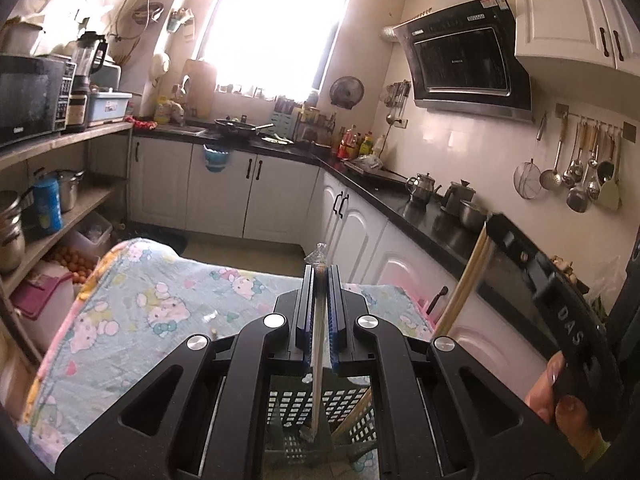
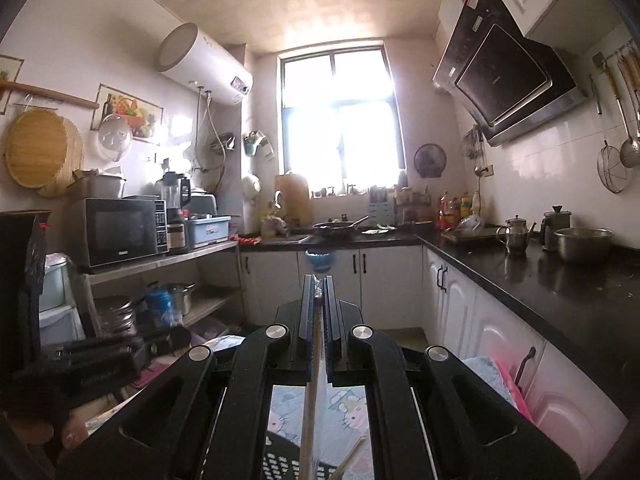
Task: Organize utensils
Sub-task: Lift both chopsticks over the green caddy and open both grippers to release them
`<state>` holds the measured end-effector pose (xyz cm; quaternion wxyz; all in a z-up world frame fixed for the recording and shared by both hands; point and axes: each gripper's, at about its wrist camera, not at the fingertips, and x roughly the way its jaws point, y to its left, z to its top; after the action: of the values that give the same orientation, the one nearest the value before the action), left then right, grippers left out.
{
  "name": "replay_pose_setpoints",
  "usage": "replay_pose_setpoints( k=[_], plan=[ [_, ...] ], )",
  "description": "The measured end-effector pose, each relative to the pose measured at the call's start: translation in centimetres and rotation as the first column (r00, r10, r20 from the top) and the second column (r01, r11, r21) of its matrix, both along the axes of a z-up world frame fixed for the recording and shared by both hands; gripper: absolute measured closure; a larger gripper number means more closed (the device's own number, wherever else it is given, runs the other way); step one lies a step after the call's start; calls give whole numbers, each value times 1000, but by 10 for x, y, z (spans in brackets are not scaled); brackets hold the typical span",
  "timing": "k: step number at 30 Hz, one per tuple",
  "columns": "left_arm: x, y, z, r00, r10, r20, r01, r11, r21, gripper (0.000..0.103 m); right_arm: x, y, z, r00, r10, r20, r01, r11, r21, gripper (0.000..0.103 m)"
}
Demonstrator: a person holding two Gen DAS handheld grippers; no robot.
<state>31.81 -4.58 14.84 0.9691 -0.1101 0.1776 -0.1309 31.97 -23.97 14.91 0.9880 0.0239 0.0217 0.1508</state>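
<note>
Black linkage arms are filling the bottom of each wrist view, and between them both grippers are clenching utensils. Narrowed around a slim wrapped utensil, the left gripper is gripping what looks like chopsticks in a clear sleeve, with the crinkled wrapper tip poking up past the fingertips. Its lower end is hanging down into a black perforated basket directly under the jaws. Pinched just as tightly, the right gripper is holding wooden chopsticks, which are running down toward the same basket, visible at the bottom edge of that view. Another wooden stick is leaning inside the basket already.

Beneath the basket, a cartoon-print cloth is covering the table. Beyond it, the black countertop is carrying kettles and a steel bowl.

Judging from this, both tools are crowding over one small basket, so the chief risk is a collision between them. Slippery wrapping could also let the left utensil slide or twist. If either is released while tilted, the lower tip could catch on the perforations or the leaning stick and tip out onto the cloth.
</note>
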Motion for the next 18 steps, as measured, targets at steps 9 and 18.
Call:
replay_pose_setpoints(
  k=[9,18],
  plan=[
    [8,-2,-37,999,-2,-46,2,1000,-2,101,8,7,-38,1000,-17,5,17,999,-50,99],
    [8,-1,-58,995,-6,-95,7,1000,2,101,8,7,-69,999,-35,-4,35,998,-59,99]
  ],
)
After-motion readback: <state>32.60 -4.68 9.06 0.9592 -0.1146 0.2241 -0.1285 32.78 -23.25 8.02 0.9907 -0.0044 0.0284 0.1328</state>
